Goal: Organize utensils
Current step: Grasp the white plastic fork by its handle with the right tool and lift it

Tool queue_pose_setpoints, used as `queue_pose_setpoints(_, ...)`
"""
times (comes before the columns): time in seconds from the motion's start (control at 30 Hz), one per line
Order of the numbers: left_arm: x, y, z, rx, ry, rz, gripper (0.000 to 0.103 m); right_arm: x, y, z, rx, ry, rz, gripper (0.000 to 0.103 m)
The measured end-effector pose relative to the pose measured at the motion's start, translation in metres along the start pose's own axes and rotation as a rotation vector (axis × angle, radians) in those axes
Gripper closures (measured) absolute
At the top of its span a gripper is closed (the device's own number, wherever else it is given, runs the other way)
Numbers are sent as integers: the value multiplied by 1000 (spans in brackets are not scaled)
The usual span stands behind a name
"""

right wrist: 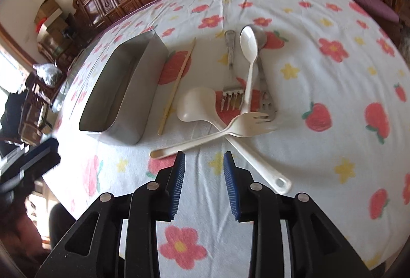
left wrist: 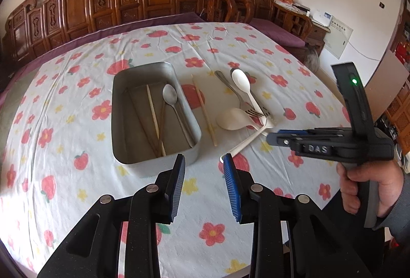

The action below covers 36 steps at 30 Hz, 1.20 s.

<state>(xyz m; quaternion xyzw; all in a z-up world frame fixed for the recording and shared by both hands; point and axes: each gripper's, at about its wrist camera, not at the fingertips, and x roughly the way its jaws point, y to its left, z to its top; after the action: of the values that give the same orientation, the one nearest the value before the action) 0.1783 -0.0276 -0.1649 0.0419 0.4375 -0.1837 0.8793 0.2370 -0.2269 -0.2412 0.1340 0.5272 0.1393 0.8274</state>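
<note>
Metal tray (left wrist: 153, 113) sits on the flowered worktop (left wrist: 77, 124), left of centre in the left wrist view. Inside it: a metal spoon (left wrist: 170, 96), a pale chopstick (left wrist: 155, 119) and darker sticks beside it. Just right of the tray, one loose chopstick (right wrist: 176, 83) lies on the cloth, apart from the tray wall.

Further right, a heap of utensils: white plastic spoon (right wrist: 248, 44) lying over two metal forks (right wrist: 232, 96), a cream ladle-shaped spoon (right wrist: 194, 103), and a cream plastic fork (right wrist: 251, 124) crossing the ladle's handle.

Left claw (left wrist: 204, 162) spread, nothing between its pads, near the tray's front corner. Right claw (right wrist: 204, 160) spread and empty, close to the cream fork's handle end. A hand (left wrist: 369, 188) grips the right tool's handle.
</note>
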Motion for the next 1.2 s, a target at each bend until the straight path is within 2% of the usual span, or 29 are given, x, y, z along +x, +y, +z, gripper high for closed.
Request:
queue_pose_setpoints(0.3, -1, -1, -4, 4, 5, -2, 74, 27, -9, 7, 157, 28, 21, 69)
queue_pose_setpoints(0.63, 0, -3, -4, 7, 7, -12, 74, 35, -6, 24, 151, 14, -115, 70)
queue_pose_setpoints(0.8, 2, -4, -5, 11, 13, -13, 74, 38, -2, 25, 115, 19, -172, 81)
queue_pose_setpoints(1.07, 5, -10, -5, 15, 27, -10, 74, 19, -10, 17, 95, 14, -133, 98)
queue_pose_setpoints(1.2, 11, -16, -2, 16, 38, -11, 74, -1, -9, 13, 31, -10, -112, 99)
